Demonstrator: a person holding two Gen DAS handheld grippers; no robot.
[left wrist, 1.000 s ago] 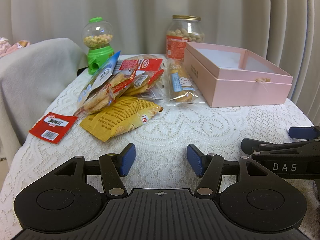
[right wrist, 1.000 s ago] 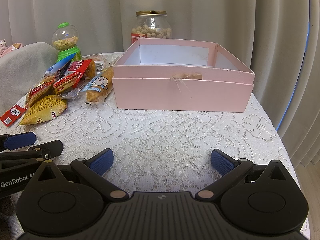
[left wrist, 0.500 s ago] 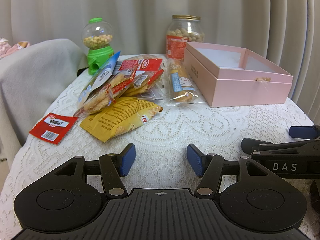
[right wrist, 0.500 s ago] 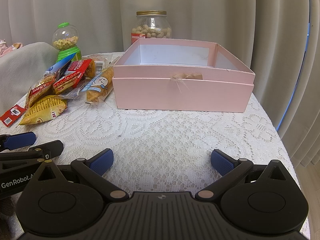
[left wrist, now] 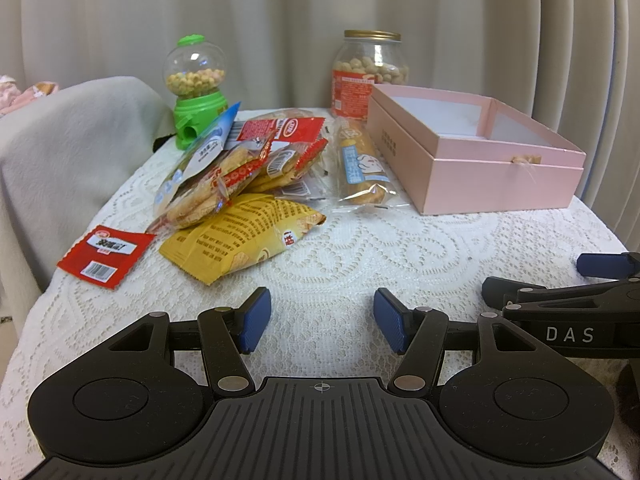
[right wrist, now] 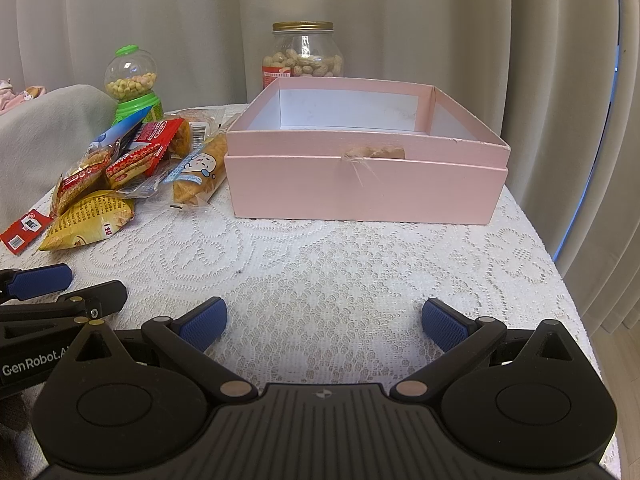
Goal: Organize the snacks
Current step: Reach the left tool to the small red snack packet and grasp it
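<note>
Snack packets lie heaped on a lace-covered table, ahead and to the left of the left claw, well apart from its pads. At least six can be counted: one yellow bag nearest that claw, one flat red sachet alone at the far left, one bread roll wrapper just beside the box, and three or more red and blue biscuit packs stacked between them, overlapping too closely for a firm count. One open pink box sits straight ahead of the right claw, with only its white lining in view. Beyond it stands one peanut jar; beyond the heap, one green candy dispenser. A grey cloth is draped at the far left. Both claws hover low over bare lace, side by side, each with its blue pads spread apart and nothing between them. Compared with a second ago, neither claw nor any packet has shifted.
</note>
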